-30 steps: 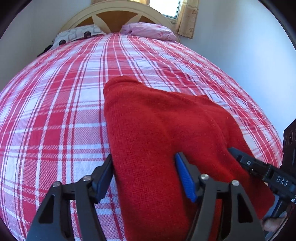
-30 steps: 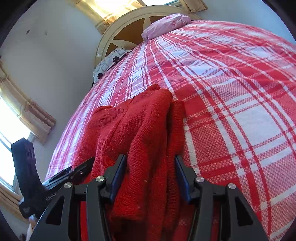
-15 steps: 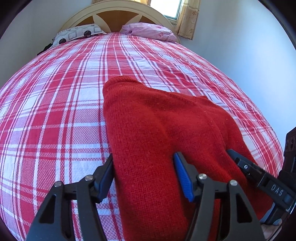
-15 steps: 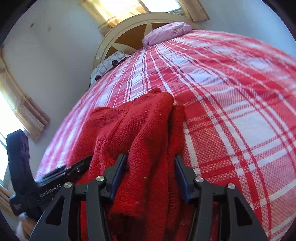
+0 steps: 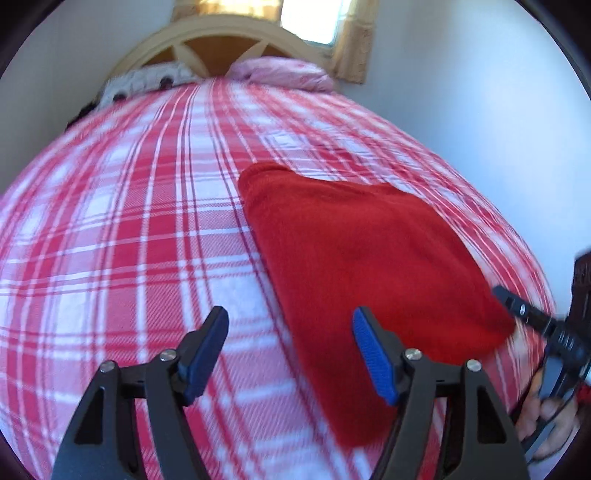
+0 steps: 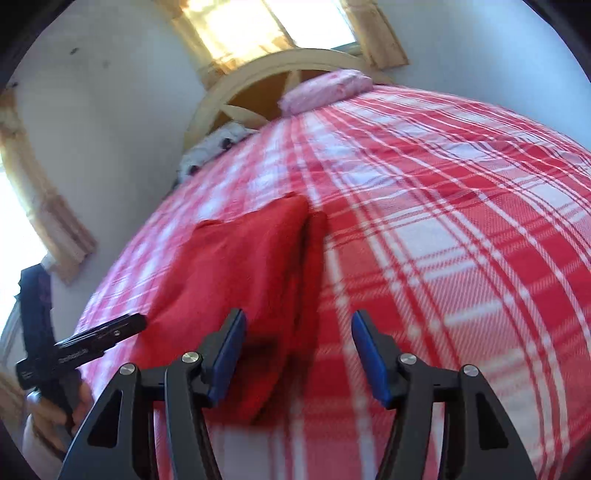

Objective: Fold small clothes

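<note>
A red knit garment (image 5: 362,258) lies folded on the red and white plaid bedspread (image 5: 129,229). My left gripper (image 5: 290,332) is open and empty, raised over the garment's near left edge. The right gripper shows at the right of this view (image 5: 532,317). In the right wrist view the folded garment (image 6: 243,269) lies left of centre. My right gripper (image 6: 297,336) is open and empty, just above the garment's near right edge. The left gripper shows at the left there (image 6: 99,339).
A pink pillow (image 5: 284,74) and a spotted pillow (image 5: 147,79) lie at the wooden headboard (image 5: 221,40). White walls and a curtained window (image 6: 258,26) stand behind. The bedspread (image 6: 461,240) stretches wide to the right of the garment.
Both grippers have let go of the red garment and pulled back and up. The garment now lies flat on the bed. Both pairs of jaws have opened wider.
</note>
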`<state>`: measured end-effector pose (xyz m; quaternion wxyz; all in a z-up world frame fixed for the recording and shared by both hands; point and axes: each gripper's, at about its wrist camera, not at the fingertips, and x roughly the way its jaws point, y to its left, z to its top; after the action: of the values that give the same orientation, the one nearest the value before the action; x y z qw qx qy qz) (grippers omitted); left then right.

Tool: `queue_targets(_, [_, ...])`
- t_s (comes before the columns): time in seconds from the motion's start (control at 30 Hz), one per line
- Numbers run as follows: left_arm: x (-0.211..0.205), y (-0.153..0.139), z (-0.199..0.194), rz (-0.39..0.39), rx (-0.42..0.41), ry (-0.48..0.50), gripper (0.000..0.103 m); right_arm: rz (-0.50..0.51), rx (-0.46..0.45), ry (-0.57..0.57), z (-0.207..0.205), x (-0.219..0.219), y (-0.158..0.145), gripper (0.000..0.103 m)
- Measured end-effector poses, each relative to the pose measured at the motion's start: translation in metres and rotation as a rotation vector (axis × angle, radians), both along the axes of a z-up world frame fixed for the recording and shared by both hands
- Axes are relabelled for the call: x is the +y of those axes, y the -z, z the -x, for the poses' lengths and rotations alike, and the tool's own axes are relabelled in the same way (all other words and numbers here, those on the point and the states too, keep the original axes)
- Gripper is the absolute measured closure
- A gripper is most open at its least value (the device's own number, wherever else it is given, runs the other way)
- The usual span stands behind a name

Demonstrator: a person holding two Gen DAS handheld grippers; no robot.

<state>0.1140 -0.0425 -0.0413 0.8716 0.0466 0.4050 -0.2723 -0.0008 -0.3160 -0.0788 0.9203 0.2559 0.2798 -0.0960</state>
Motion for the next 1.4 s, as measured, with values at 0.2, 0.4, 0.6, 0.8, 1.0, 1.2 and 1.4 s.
queue_targets(0.2, [0.006,0.018,0.061,-0.131,-0.09,0.169,0.026,-0.058,-0.031,-0.101,0.026,0.019,0.002,0.043])
queue_targets(0.4, [-0.027,0.039,0.06,-0.283,-0.109,0.094,0.018,-0.05,0.056,-0.147,-0.007,0.034,0.025,0.049])
queue_targets(0.6, [0.012,0.027,0.035,-0.081,0.001,-0.075,0.04,-0.204,-0.008,-0.201,-0.002,0.027,0.018,0.081])
queue_targets(0.8, [0.026,0.028,0.033,0.05,0.047,-0.152,0.061,-0.286,0.039,-0.264,-0.011,0.038,0.036,0.082])
queue_targets(1.0, [0.038,0.036,0.043,-0.003,0.049,-0.134,0.06,-0.233,0.065,-0.269,-0.001,0.04,0.038,0.082])
queue_targets(1.2, [0.017,0.025,0.058,-0.095,-0.099,-0.028,0.036,-0.084,-0.028,-0.248,0.014,0.051,-0.005,0.053])
queue_targets(1.4, [-0.012,0.031,0.055,-0.232,-0.232,-0.001,0.034,-0.001,0.027,-0.251,-0.021,0.064,0.002,0.048])
